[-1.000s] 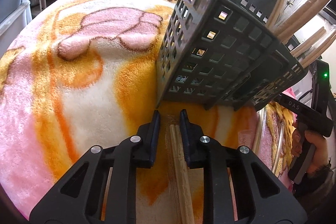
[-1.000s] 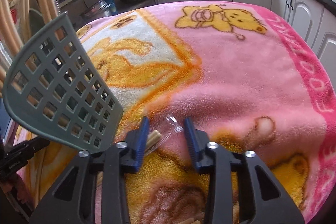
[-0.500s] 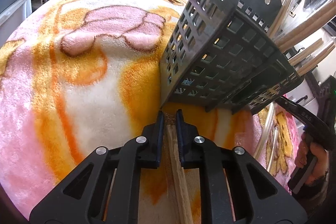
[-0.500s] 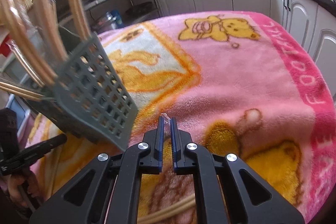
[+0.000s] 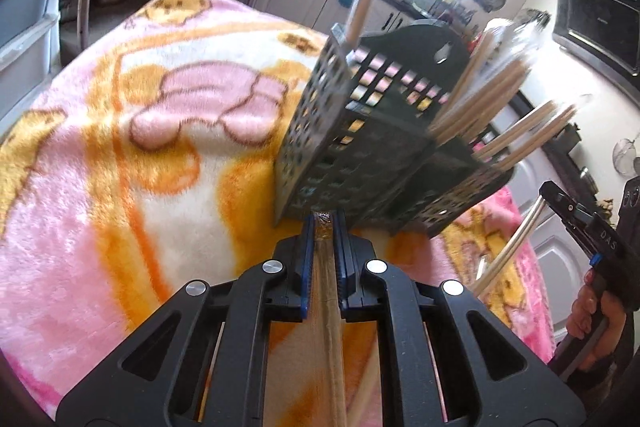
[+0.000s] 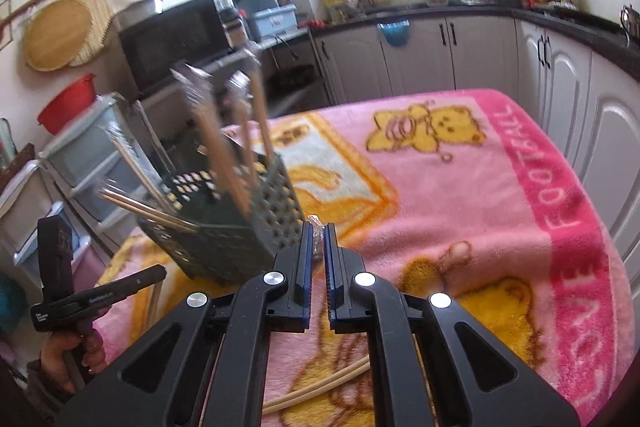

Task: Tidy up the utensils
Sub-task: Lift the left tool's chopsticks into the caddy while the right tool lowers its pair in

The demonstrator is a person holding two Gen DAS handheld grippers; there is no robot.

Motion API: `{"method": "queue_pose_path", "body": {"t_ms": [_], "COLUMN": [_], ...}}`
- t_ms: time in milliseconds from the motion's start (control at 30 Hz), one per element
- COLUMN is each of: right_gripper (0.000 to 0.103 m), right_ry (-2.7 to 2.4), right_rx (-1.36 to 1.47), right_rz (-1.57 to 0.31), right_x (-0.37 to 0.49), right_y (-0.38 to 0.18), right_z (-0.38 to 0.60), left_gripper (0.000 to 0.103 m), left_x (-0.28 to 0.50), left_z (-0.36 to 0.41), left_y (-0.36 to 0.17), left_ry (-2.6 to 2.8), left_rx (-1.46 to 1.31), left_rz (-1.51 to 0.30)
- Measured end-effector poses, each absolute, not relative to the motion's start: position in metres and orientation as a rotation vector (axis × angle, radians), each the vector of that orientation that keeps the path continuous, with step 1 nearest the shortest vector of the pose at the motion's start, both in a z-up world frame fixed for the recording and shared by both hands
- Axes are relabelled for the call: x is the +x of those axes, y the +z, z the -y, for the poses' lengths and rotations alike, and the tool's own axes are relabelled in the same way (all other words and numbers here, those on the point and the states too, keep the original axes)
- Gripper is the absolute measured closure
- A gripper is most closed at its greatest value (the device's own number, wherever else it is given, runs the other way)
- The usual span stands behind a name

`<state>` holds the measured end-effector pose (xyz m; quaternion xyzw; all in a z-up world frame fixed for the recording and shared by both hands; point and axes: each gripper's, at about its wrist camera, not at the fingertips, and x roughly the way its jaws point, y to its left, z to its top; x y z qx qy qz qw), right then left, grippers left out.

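Observation:
A dark perforated utensil caddy [image 5: 360, 155] [image 6: 244, 231] stands on the pink and orange blanket [image 5: 120, 167] with several wrapped wooden chopsticks sticking out of it. My left gripper [image 5: 323, 223] is just in front of the caddy's base, shut on a wrapped pair of chopsticks [image 5: 327, 279] that runs back under the camera. My right gripper [image 6: 318, 235], to the right of the caddy, is shut on the crinkled plastic end of another wrapped pair [image 6: 318, 245]. In the left wrist view that pair [image 5: 508, 247] hangs down from the right gripper [image 5: 556, 197].
A hand [image 5: 596, 311] holds the right gripper's handle; another hand [image 6: 76, 347] holds the left gripper [image 6: 100, 295]. Pale sticks [image 6: 320, 383] show low under the right gripper. White cabinets [image 6: 560, 67], a microwave [image 6: 168, 39] and plastic drawers [image 6: 72, 155] surround the table.
The right jaws went from open to shut on the wrapper end, and the left jaws tightened on their pair. Both grippers rose, the right one more, and the caddy now sits lower in both views.

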<state>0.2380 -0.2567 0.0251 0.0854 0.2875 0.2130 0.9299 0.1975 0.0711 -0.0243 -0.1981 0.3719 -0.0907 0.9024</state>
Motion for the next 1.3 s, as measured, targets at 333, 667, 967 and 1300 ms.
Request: {"method": "queue_pose_path", "body": {"t_ms": [333, 667, 967, 1300], "right_gripper": [0.097, 0.097, 0.097, 0.098], "right_ry": [0.507, 0.533, 0.546, 0.568], "right_rx": [0.144, 0.141, 0.133, 0.124], "right_rz": [-0.483, -0.425, -0.380, -0.335], "right_x": [0.206, 0.190, 0.179, 0.173], "right_y": [0.062, 0.081, 0.095, 0.110], "right_z": [0.243, 0.239, 0.237, 0.233], "left_gripper": [0.098, 0.099, 0.100, 0.100], "left_x": [0.176, 0.168, 0.164, 0.167], "left_z": [-0.051, -0.039, -0.029, -0.014], "left_y": [0.007, 0.034, 0.055, 0.083], "left_ry": [-0.243, -0.301, -0.337, -0.388], "left_rx": [-0.414, -0.409, -0.402, -0.388], "left_rz": [-0.684, -0.618, -0.566, -0.498]}}
